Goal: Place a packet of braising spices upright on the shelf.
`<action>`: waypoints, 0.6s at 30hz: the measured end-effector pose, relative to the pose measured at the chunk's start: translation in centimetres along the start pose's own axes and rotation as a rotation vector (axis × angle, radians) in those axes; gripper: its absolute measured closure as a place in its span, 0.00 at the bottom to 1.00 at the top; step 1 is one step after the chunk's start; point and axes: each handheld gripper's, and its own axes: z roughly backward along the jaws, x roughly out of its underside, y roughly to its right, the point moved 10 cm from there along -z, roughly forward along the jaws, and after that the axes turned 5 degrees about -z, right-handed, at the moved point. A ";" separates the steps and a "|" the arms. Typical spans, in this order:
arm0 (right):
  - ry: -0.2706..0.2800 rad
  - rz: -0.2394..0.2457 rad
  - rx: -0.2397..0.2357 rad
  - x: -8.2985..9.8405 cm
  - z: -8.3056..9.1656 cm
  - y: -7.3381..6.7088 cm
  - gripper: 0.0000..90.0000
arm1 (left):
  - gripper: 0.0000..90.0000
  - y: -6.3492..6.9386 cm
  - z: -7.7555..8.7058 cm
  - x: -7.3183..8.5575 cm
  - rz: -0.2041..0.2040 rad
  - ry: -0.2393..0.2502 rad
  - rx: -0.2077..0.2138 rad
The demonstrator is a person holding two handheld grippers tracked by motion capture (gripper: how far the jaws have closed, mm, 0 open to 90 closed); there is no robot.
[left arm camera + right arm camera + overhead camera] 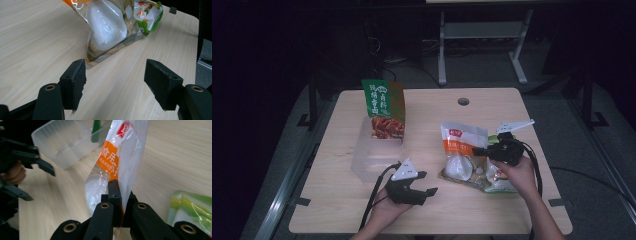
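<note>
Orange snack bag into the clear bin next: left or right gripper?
Right. The right gripper is already shut on the orange bag, lifting its top edge. The left gripper is open, holding nothing, beside the bin.

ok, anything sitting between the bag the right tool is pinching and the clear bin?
Nothing visible rests on the bare table between the orange-and-clear bag, held by the right tool, and the clear bin. The open left tool hovers nearer the person, just off that line.

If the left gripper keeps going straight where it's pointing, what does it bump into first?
Probably the clear snack bag with white lumps inside: it lies straight ahead of the open left gripper, with bare table between them.
</note>
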 end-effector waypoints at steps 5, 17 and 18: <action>0.015 0.043 -0.029 -0.1 0.2 -1.3 1.00 | 0.37 0.0 -1.1 -0.4 0.003 -0.012 0.004; 0.032 0.163 -0.079 0.4 0.3 -3.1 1.00 | 0.44 -1.9 -4.6 -1.8 0.074 -0.044 -0.026; 0.034 0.167 -0.080 0.3 0.2 -3.1 1.00 | 0.45 -2.1 -4.8 -1.8 0.081 -0.043 -0.021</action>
